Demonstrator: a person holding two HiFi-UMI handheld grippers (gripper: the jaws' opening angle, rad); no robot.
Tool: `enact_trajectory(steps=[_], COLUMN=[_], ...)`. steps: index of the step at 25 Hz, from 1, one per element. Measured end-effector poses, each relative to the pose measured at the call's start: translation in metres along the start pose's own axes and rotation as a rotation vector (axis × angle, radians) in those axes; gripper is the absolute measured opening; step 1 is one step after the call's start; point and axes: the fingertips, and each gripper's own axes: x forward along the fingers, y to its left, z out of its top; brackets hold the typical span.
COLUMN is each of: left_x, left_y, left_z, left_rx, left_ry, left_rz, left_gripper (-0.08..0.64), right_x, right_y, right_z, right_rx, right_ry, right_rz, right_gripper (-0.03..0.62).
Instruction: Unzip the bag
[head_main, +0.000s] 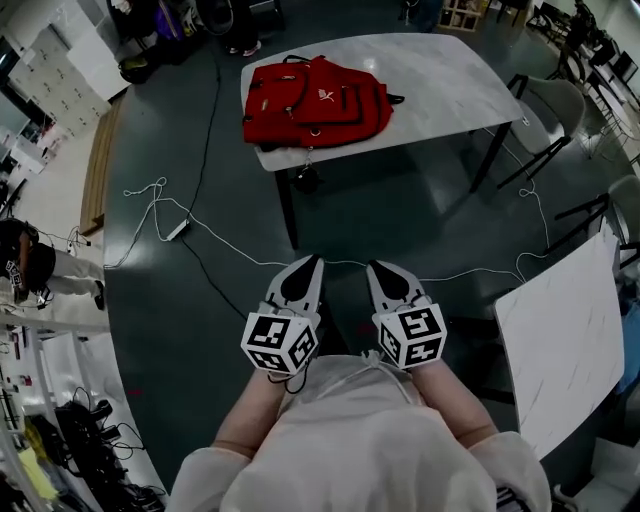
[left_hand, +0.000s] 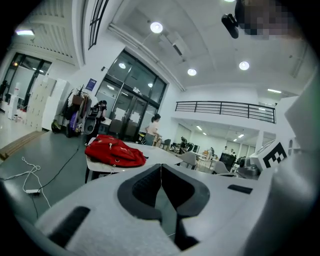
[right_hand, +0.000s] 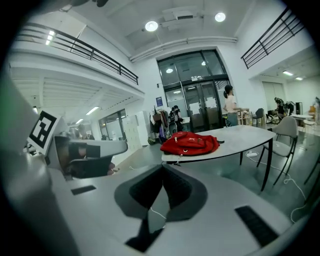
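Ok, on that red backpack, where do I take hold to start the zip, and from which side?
Probably a zipper pull on the upturned front of the red backpack, reached from above at the near edge of the table: it lies flat there, pockets facing up. The pulls are too small to single out from here.

We see a pale-topped table (head_main: 440, 80) at our 12 o'clock, standing on the dark green floor (head_main: 200, 330). The red bag (head_main: 315, 100) lies flat on its 9 o'clock end, reaching the near edge. At our 10 o'clock a white cable (head_main: 225, 243) and a small power strip (head_main: 178, 230) lie on the floor, and a black cable (head_main: 210, 130) runs past the table's left end.
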Motion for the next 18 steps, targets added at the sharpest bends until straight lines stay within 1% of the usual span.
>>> enact_trajectory(steps=[2, 7, 13, 18], left_x=[0.02, 0.08, 0.154, 0.199], left_y=[0.022, 0.088, 0.168, 0.221], left_z=[0.008, 0.038, 0.077, 0.093], left_rx=[-0.005, -0.049, -0.061, -0.047], left_ry=[0.009, 0.036, 0.052, 0.086], left_rz=[-0.005, -0.021, -0.044, -0.067], left_gripper=[0.021, 0.021, 0.021, 0.021], right_x=[0.026, 0.101, 0.195, 0.258], right_y=[-0.008, -0.024, -0.042, -0.059], right_z=[0.007, 0.034, 0.071, 0.089], right_rx=[0.009, 0.041, 0.069, 0.064], right_ry=[0.012, 0.045, 0.084, 0.134], right_rz=[-0.016, -0.046, -0.082, -0.118], right_gripper=[0.028, 0.028, 0.028, 0.028])
